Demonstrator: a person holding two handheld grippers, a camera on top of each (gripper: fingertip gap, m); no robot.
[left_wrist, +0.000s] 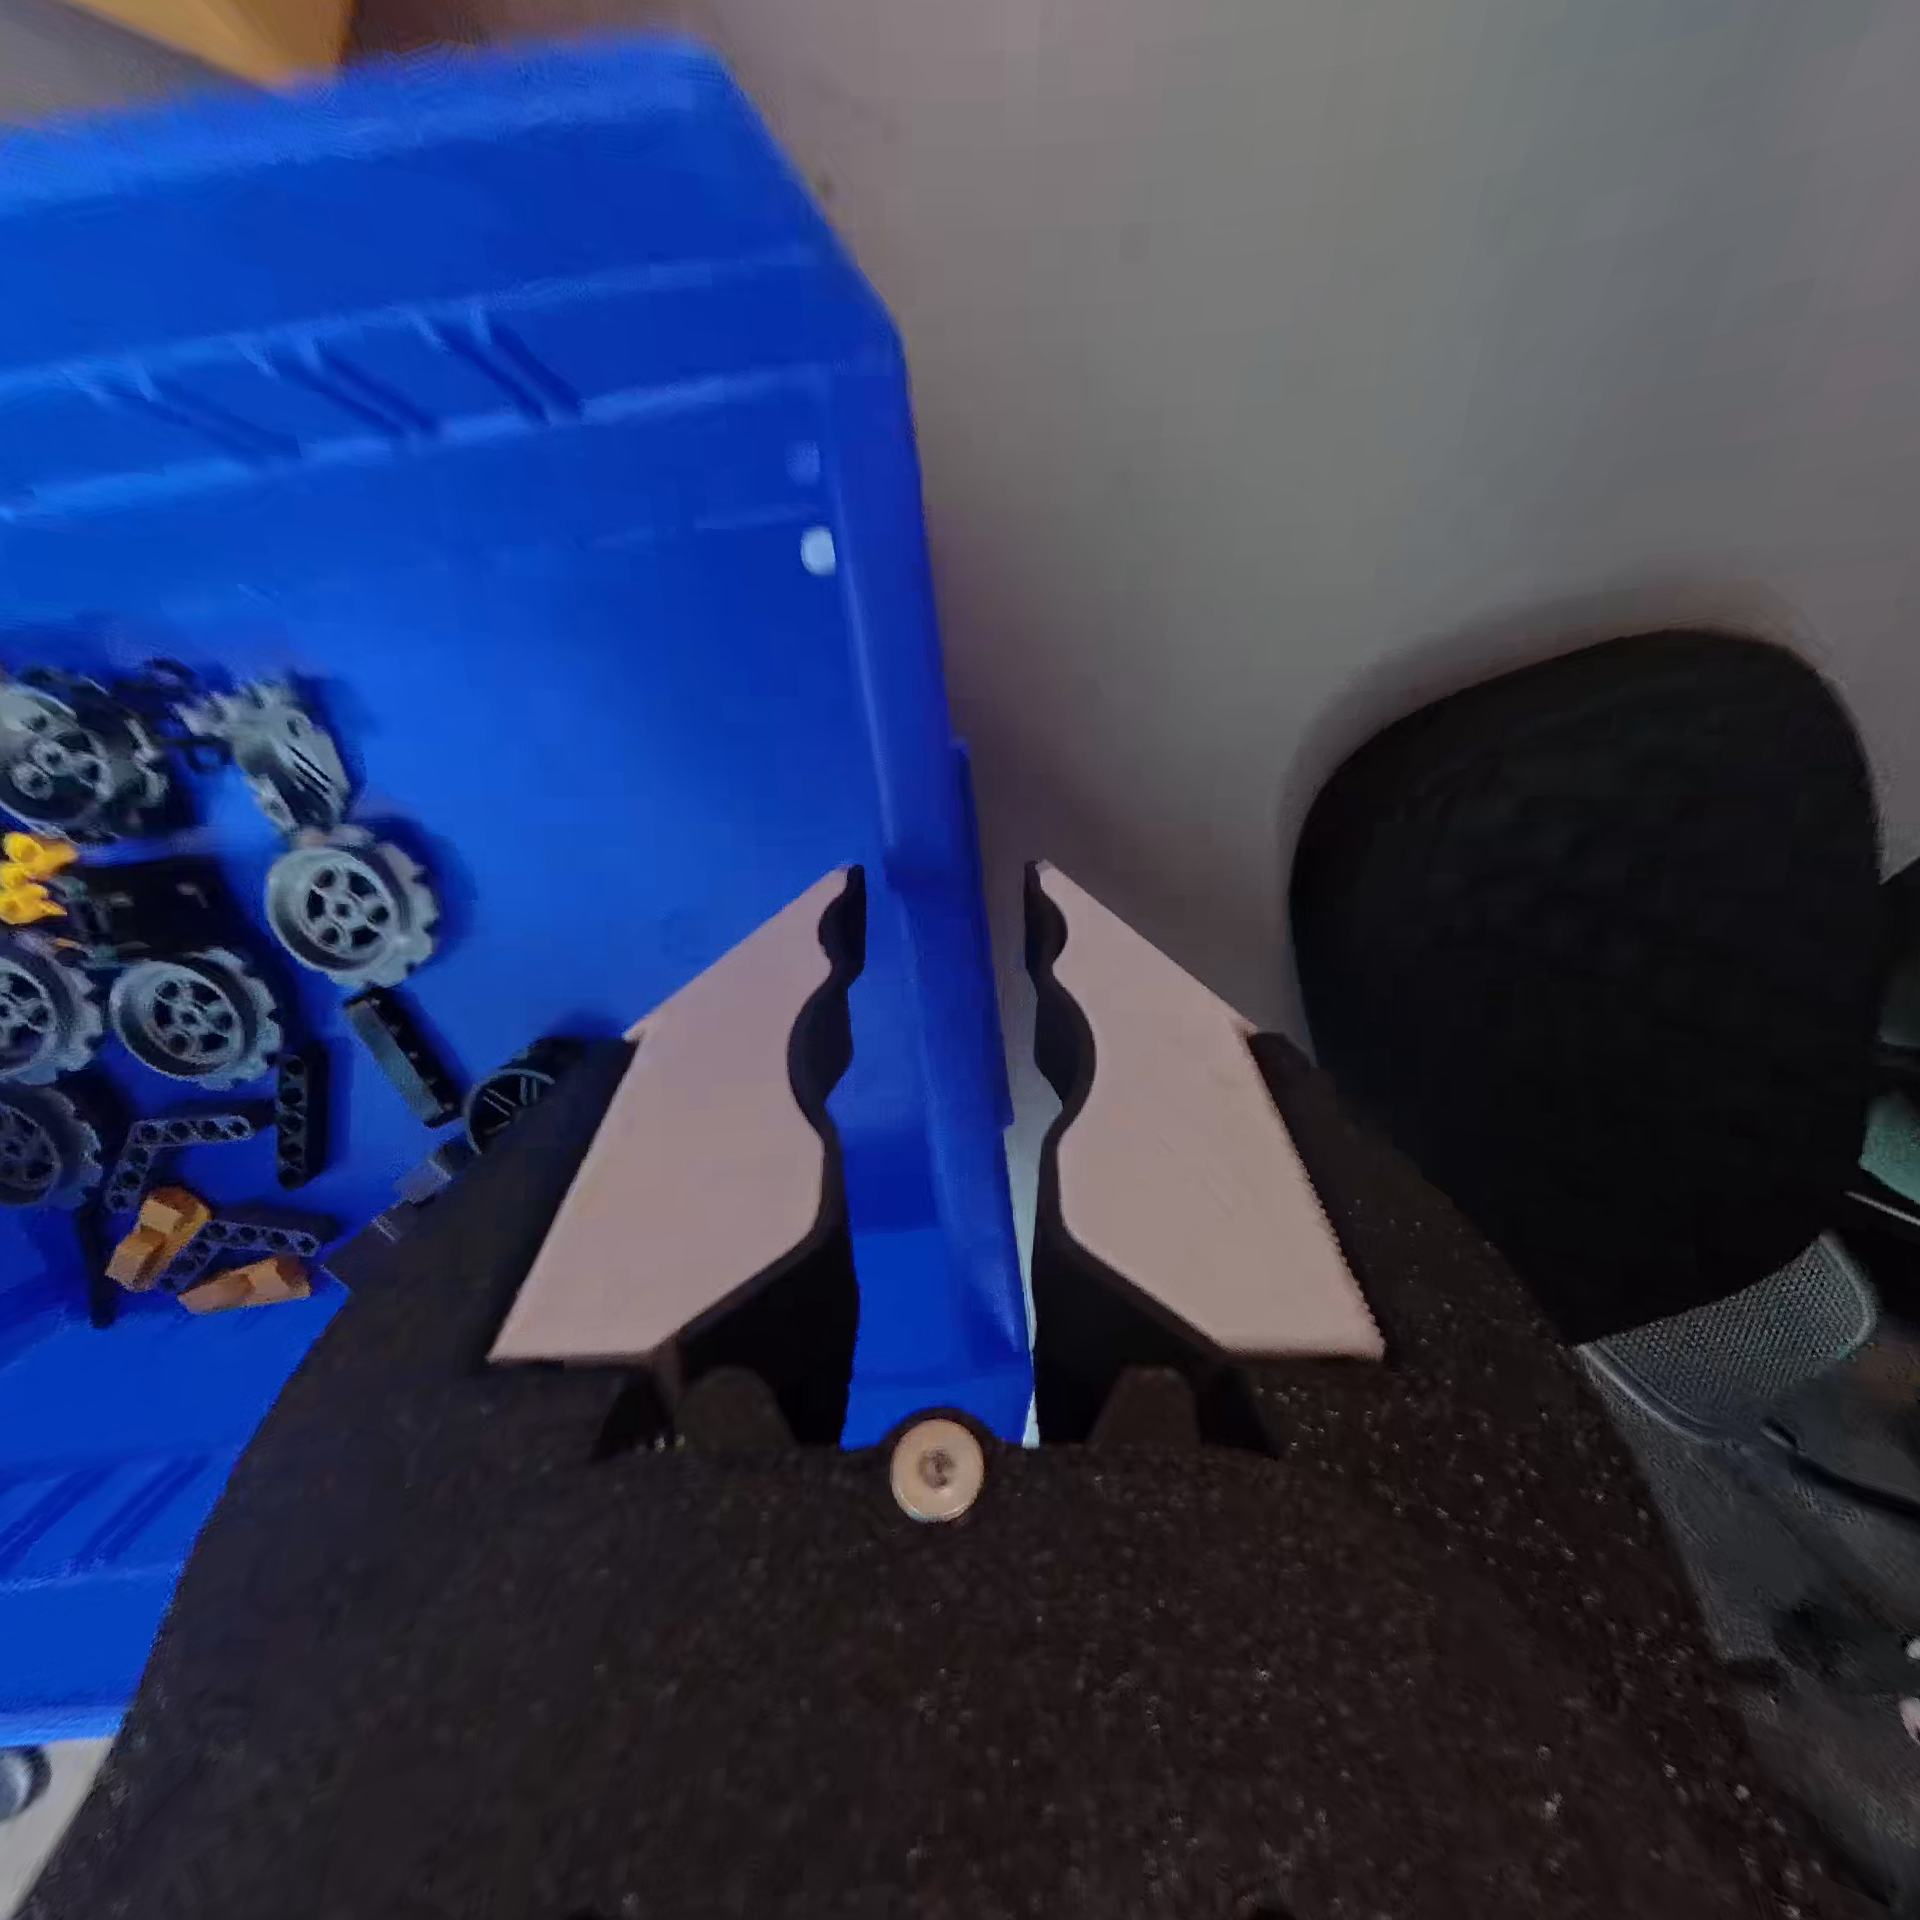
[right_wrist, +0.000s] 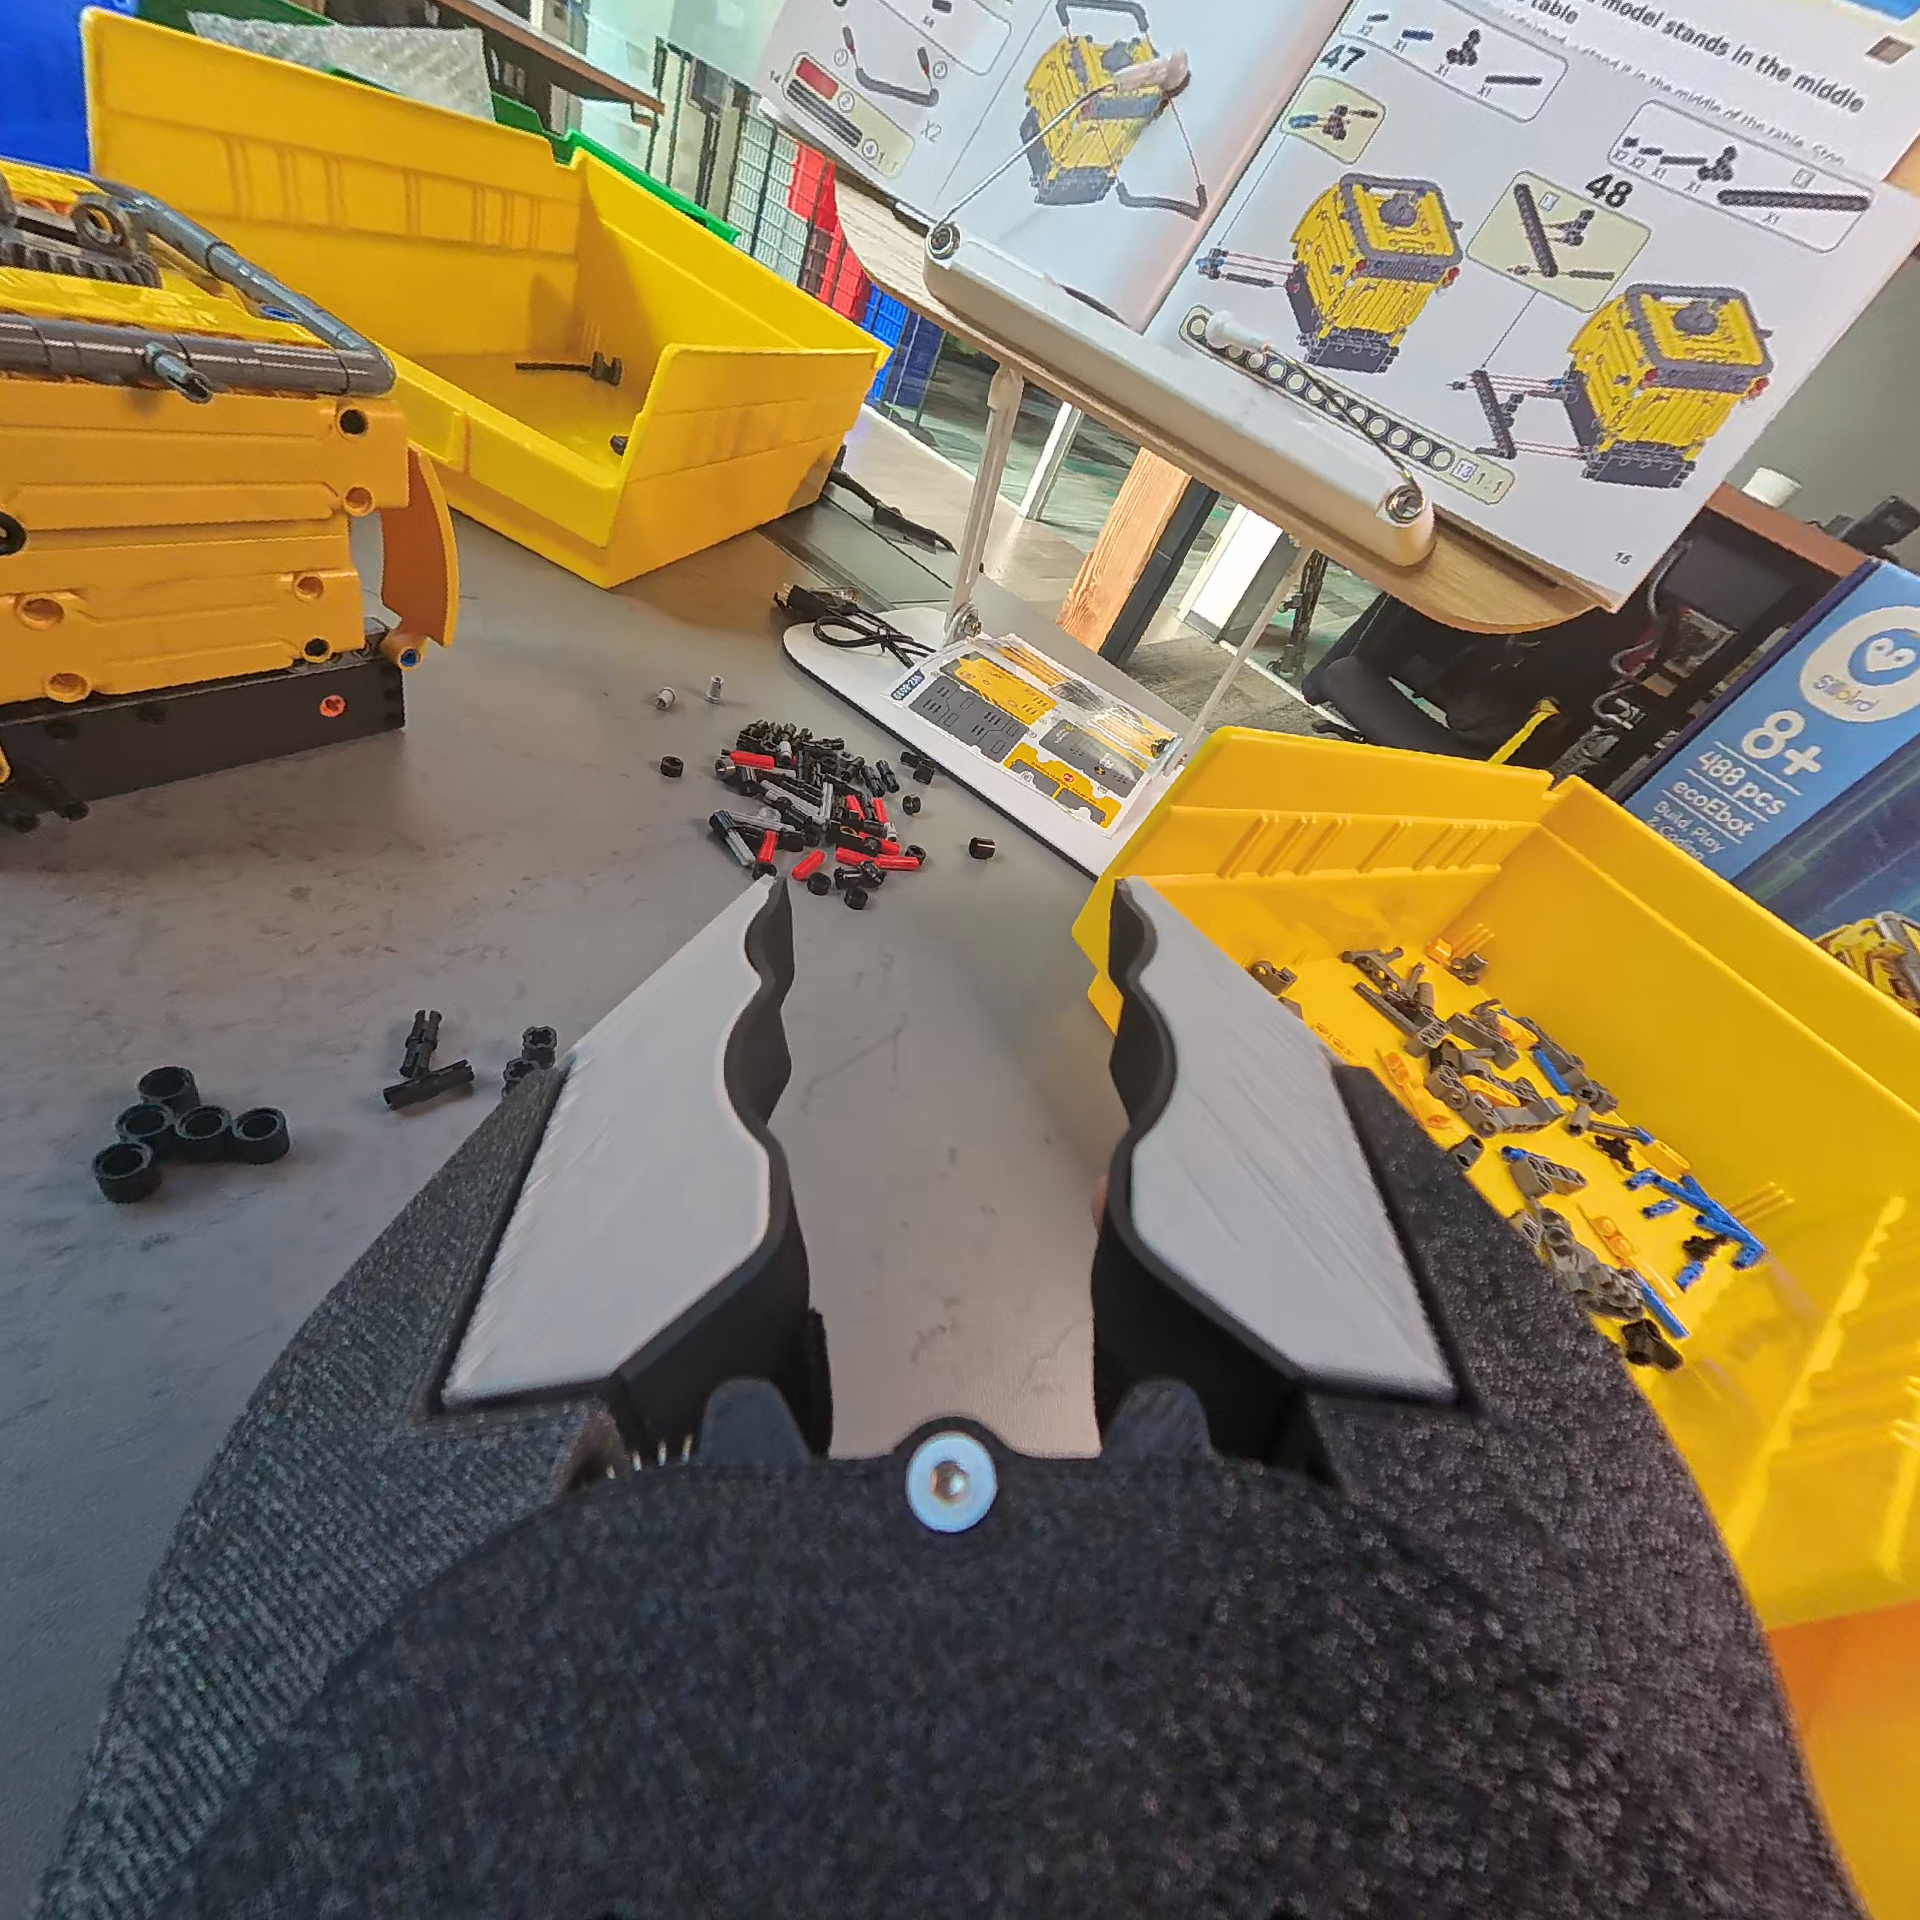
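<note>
In the left wrist view, a blue plastic bin (left_wrist: 499, 582) fills the left side; on its floor lie grey spoked wheels with black tyres (left_wrist: 343, 904), black perforated beams (left_wrist: 301, 1112), small yellow connectors (left_wrist: 31, 878) and tan pieces (left_wrist: 156, 1236). The left gripper (left_wrist: 943, 894) hangs released, its jaws parted with nothing between them, straddling the bin's right wall. Right of it, against a pale wall, sits a black rounded cushion-like shape (left_wrist: 1590, 977), blurred

In the right wrist view, a partly built yellow brick model with a grey bar on top (right_wrist: 177, 499) stands at far left on the grey tabletop (right_wrist: 468, 935). Behind it a large yellow plastic bin (right_wrist: 675, 416) is nearly bare, holding one small black piece (right_wrist: 577, 366). Nearer, black ring bushes (right_wrist: 187, 1132) and black pins (right_wrist: 426, 1060) lie loose. At centre a heap of small black, red and grey pins (right_wrist: 821, 810) rests on the table just ahead of the right gripper (right_wrist: 943, 894), which is released, jaws wide apart over bare table. Above, an open instruction booklet (right_wrist: 1455, 239) leans on a white stand (right_wrist: 1174, 416). At right, touching the right finger's side in view, a second yellow plastic bin (right_wrist: 1662, 935) holds grey, blue and orange small connectors (right_wrist: 1538, 1132). A blue cardboard box (right_wrist: 1808, 748) stands behind it
</note>
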